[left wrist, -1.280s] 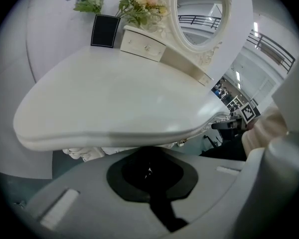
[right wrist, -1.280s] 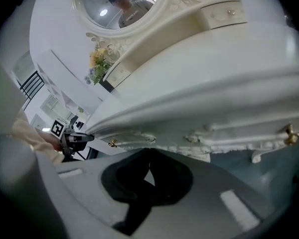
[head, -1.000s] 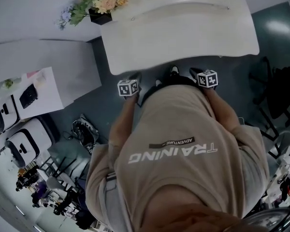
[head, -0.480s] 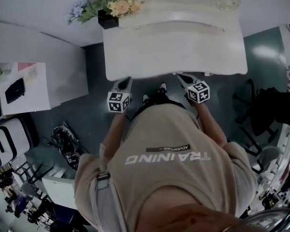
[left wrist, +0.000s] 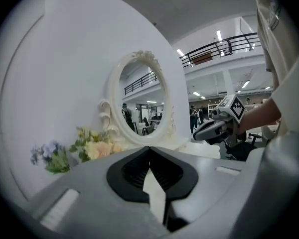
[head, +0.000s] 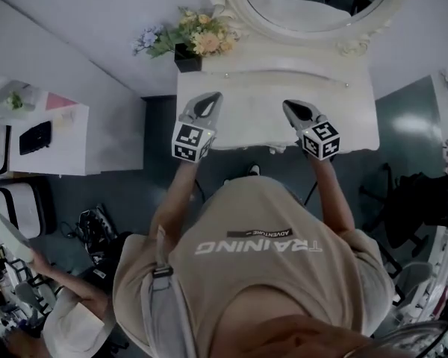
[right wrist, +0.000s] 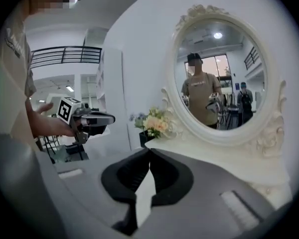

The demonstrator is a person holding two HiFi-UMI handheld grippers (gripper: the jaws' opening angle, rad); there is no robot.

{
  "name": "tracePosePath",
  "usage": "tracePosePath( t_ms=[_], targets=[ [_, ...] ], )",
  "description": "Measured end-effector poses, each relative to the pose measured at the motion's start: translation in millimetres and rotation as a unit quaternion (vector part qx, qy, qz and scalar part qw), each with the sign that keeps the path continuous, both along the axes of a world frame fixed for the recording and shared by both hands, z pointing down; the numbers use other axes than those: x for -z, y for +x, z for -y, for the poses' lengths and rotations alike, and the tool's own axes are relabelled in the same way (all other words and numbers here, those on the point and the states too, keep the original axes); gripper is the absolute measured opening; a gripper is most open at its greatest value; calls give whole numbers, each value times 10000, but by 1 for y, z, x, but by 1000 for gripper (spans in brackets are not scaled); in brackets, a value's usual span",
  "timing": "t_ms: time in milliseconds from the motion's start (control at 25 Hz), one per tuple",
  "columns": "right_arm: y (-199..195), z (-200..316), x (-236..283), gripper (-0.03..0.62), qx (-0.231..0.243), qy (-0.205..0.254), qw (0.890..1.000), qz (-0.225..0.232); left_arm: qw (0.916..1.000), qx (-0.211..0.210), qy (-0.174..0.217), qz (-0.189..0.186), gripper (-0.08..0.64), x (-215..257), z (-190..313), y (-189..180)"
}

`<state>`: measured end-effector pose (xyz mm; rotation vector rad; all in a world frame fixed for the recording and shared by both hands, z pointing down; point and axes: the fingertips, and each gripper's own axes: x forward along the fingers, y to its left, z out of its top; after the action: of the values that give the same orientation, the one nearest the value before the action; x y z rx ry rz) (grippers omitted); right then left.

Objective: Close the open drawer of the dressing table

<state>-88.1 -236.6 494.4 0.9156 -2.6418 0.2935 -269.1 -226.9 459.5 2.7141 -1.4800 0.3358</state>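
Observation:
The white dressing table (head: pixel 254 121) stands against the wall, under an oval mirror (head: pixel 317 6). From above only its top shows; no drawer front is in sight, so I cannot tell how the drawer stands. My left gripper (head: pixel 212 97) hovers over the left half of the top, jaws shut and empty. My right gripper (head: pixel 288 106) hovers over the right half, also shut and empty. In the left gripper view my own tip (left wrist: pixel 149 149) points toward the mirror (left wrist: pixel 139 103), with the right gripper (left wrist: pixel 214 128) beside it. The right gripper view shows its tip (right wrist: pixel 149 151) and the left gripper (right wrist: pixel 94 119).
A flower pot (head: pixel 190 43) sits on the table's back left corner. A white desk (head: pixel 60 136) with a black item (head: pixel 34 136) stands to the left. Black chairs (head: pixel 425 200) are at right, cables and gear (head: pixel 97 226) on the floor at left, and a person (head: pixel 67 327) at bottom left.
Both grippers rose from the table's front edge to over its top. The table now looks smaller and farther, and the mirror has come into view.

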Motion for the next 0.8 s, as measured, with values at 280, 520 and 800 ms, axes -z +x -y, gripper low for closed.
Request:
tracePosePath(
  t_ms=[280,520,800],
  targets=[
    [-12,37,104,5,74,1110,9933,305,9941,-73,1083,36,6,100,25,14],
    [-19,25,186,5,-214,2050,9735,996,9874,-20,1576,130,6,142,3,22],
    [-20,21,184,5,-323,2094,9717,1045,9868,224,1563,-360,6,157,7,11]
  ],
)
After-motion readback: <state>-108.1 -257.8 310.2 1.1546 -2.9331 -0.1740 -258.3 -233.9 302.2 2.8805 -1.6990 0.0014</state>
